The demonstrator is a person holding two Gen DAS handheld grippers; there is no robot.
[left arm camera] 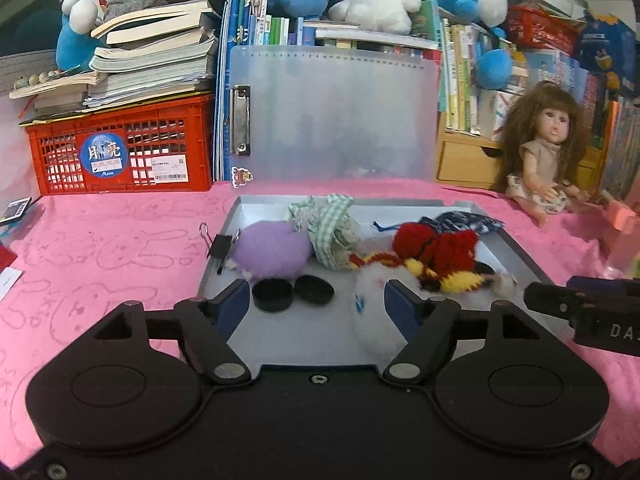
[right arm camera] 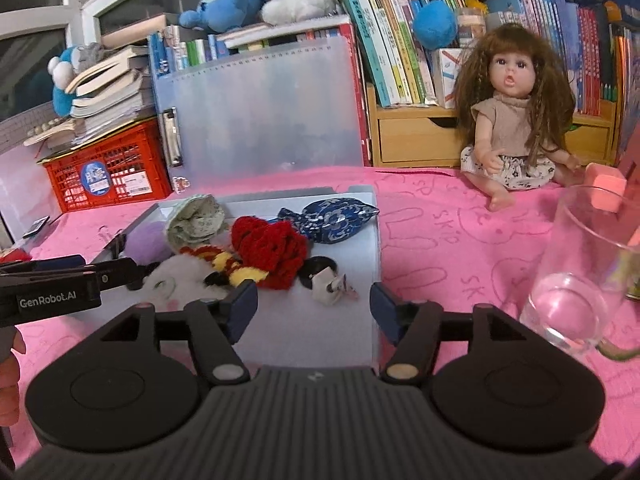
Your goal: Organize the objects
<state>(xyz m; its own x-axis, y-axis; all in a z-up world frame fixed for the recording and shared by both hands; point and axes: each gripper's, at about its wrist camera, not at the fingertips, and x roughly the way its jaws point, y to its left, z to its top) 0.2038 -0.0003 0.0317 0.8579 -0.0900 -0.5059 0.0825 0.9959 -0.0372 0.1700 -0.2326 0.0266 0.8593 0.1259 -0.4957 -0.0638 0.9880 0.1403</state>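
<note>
A grey tray (left arm camera: 216, 248) lies on the pink cloth. It holds a purple plush ball (left arm camera: 272, 252), a green checked pouch (left arm camera: 328, 232), a red knitted toy (left arm camera: 436, 252), a blue patterned pouch (left arm camera: 468, 220), a white plush (left arm camera: 372, 320), two black lids (left arm camera: 272, 294) and a binder clip (left arm camera: 219, 246). My left gripper (left arm camera: 316, 296) is open over the tray's near end, pads touching nothing. My right gripper (right arm camera: 313, 300) is open at the tray's (right arm camera: 320, 336) near right corner. Just ahead of it lies a small white piece (right arm camera: 330, 288), beside the red knitted toy (right arm camera: 268, 248).
A doll (right arm camera: 508, 120) sits at the back right and a clear glass (right arm camera: 576, 272) stands close on the right. A red crate (left arm camera: 120, 148) under stacked books, a translucent clipboard (left arm camera: 332, 116), shelved books and plush toys line the back.
</note>
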